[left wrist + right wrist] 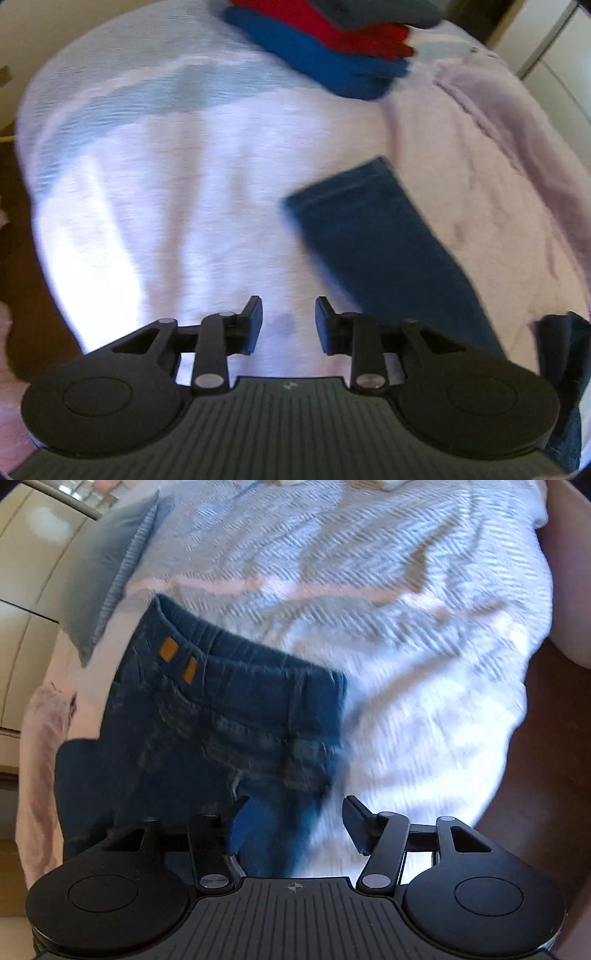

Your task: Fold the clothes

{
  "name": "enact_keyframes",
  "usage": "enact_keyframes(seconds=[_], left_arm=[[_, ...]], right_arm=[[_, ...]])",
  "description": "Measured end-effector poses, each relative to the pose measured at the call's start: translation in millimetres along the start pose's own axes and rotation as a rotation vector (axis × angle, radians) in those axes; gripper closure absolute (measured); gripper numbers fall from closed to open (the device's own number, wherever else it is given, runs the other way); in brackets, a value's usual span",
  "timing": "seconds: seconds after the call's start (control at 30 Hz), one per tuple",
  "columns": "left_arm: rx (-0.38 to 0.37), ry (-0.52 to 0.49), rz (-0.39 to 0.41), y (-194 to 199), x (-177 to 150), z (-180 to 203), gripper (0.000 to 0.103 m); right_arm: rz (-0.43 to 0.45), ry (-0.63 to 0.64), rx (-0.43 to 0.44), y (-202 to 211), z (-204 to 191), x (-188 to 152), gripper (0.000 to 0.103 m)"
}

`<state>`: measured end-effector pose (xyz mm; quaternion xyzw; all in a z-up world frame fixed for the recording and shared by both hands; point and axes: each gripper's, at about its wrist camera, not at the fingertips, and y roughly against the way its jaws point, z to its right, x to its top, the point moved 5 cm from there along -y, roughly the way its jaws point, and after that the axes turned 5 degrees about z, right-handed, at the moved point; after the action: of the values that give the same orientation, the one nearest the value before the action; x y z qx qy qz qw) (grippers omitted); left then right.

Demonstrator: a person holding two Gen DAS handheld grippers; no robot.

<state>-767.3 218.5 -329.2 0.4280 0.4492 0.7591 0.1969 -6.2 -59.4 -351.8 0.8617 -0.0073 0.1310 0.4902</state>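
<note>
My left gripper (288,325) hangs with its jaws parted and nothing between them, only the pale bedspread (184,177) below. From that camera a jeans leg (373,236) runs from the middle toward 4 o'clock, its lower end cut off by the gripper body. At 12 o'clock sits a stack of folded clothes (332,48), blue under red under grey, its top cropped by the frame. At 2 o'clock lies a pink cloth (498,122), blurred. My right gripper (295,821) is released too, jaws wide, not pressing on anything; the jeans (229,731) lie on the bed just ahead of it at 10 o'clock, the waistband with two orange tabs seen only here. A blue pillow (107,572) lies at 10 o'clock. The stack is out of this view.
</note>
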Motion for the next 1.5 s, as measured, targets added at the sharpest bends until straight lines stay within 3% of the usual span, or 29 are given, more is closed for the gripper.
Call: enact_keyframes(seconds=[0.1,0.37,0.43,0.47,0.5,0.6,0.67,0.77,0.87,0.97,1.03,1.17,1.23,1.33,1.5], left_arm=[[-0.010,-0.024,0.024,-24.8,8.3,13.6,0.066],[0.068,-0.029,0.047,-74.9,21.8,25.7,0.069],[0.083,-0.080,0.064,-79.7,23.3,31.8,0.090],[0.084,-0.124,0.077,-78.2,24.3,36.3,0.091],[0.088,-0.164,0.094,-74.3,25.0,40.0,0.094],[0.082,-0.256,0.162,-49.8,29.8,44.6,0.094],[0.074,-0.270,0.197,-22.8,35.1,39.5,0.095],[0.122,-0.291,0.242,17.8,41.1,14.4,0.095],[0.183,-0.285,0.193,25.1,30.6,-18.5,0.094],[0.282,-0.383,0.086,1.2,3.4,-28.9,0.088],[0.335,-0.412,0.043,-4.9,-6.6,-24.1,0.086],[0.247,-0.405,0.082,20.6,-11.5,-0.4,0.086],[0.160,-0.390,0.079,26.7,-12.0,22.3,0.082],[-0.007,-0.332,0.034,18.6,-17.1,73.0,0.076],[-0.287,-0.152,-0.113,-25.5,-36.1,171.9,0.071]], right_arm=[[0.035,-0.031,0.013,-16.5,6.5,11.5,0.045],[0.122,-0.054,0.042,-37.3,22.3,17.1,0.045],[0.145,-0.056,0.056,-34.8,20.8,19.0,0.047],[0.157,-0.056,0.063,-33.6,20.0,19.9,0.059],[0.164,-0.050,0.061,-32.1,18.4,21.5,0.080],[0.176,0.006,0.052,-18.4,4.4,26.7,0.086],[0.200,0.061,0.093,4.9,-10.4,30.1,0.087],[0.224,0.111,0.156,38.6,-25.9,35.0,0.093],[0.210,0.117,0.133,49.2,-20.5,35.6,0.093],[0.121,0.072,0.005,22.6,2.9,28.4,0.092],[0.078,0.053,-0.074,10.1,14.0,25.8,0.082],[0.108,0.087,-0.188,15.4,7.1,37.1,0.073],[0.177,0.135,-0.216,23.2,-5.8,48.8,0.059],[0.237,0.075,-0.148,18.8,-25.5,66.4,0.055],[0.205,-0.058,-0.024,-15.8,-58.2,76.5,0.054]])
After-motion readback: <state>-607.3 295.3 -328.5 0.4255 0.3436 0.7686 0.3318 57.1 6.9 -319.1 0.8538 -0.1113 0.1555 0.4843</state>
